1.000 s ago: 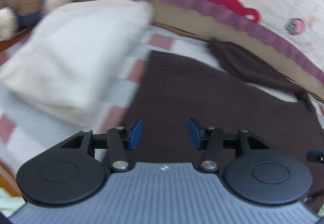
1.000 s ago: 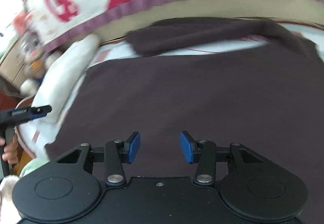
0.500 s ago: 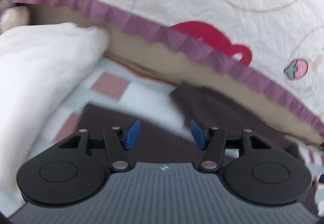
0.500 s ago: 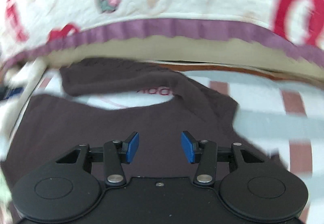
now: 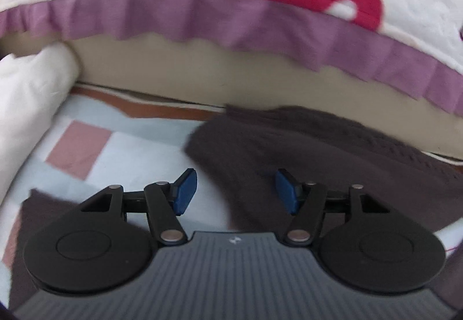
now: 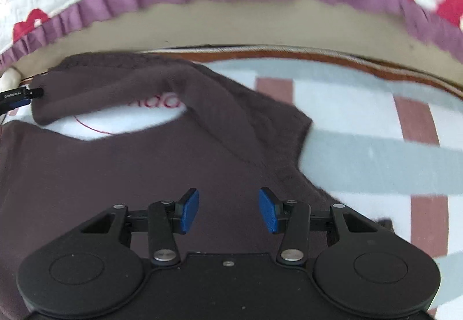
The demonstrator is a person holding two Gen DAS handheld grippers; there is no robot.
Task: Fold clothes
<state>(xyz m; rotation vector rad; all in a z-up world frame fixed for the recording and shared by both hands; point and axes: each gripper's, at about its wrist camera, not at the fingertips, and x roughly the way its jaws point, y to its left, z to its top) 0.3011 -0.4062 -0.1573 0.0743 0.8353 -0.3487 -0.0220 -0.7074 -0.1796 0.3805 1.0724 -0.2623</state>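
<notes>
Plainly, the dark brown knit sweater (image 6: 121,175) is soft and limp; best pinched at its sleeve (image 5: 289,140) or shoulder edge. Left hand-held gripper (image 5: 235,192) and right hand-held gripper (image 6: 228,211) both gape, holding nothing.

Room ahead of both tongs, walled at the back

The left tongs (image 5: 235,191) and right tongs (image 6: 228,210) stand wide apart over the dark brown knitted garment (image 6: 115,169); bare checked blue-and-pink bedsheet (image 6: 361,123) lies free to the right. The white quilt with purple frill (image 5: 231,19) blocks the far side, the white folded cloth pile (image 5: 26,106) the left.
</notes>
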